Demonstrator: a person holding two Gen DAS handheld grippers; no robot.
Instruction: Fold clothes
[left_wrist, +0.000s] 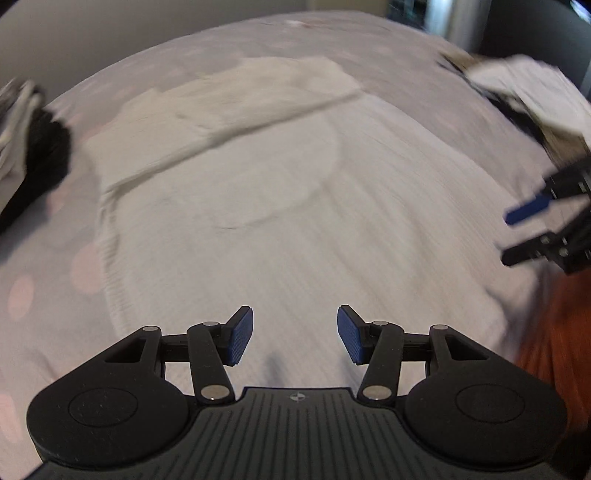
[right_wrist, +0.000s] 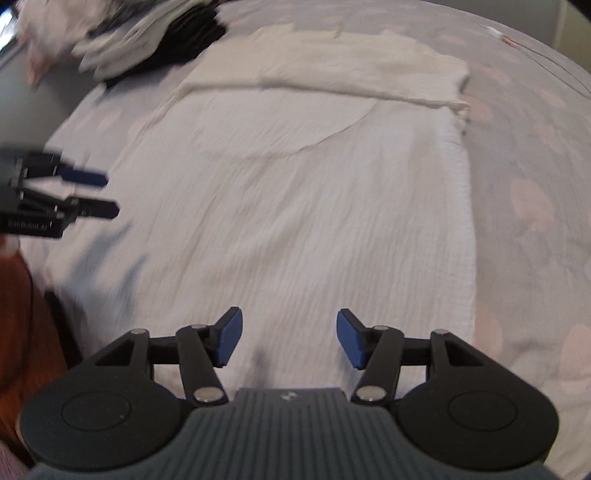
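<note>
Across the centre of both frames, the white crinkled cotton garment (right_wrist: 295, 192) lies partly folded; left gripper (left_wrist: 294, 334) and right gripper (right_wrist: 289, 338), jaws apart and empty, may drag its loose folded band (right_wrist: 332, 74) askew.

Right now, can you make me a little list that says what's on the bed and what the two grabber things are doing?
surface: bedspread, pale with pink spots
main garment: white crinkled garment, spread flat, top part folded over
pile: dark and white clothes pile, beside the garment's far corner
left gripper: open, nothing between its pads, above the garment
right gripper: open, empty, above the garment
picture quality: blurred
</note>
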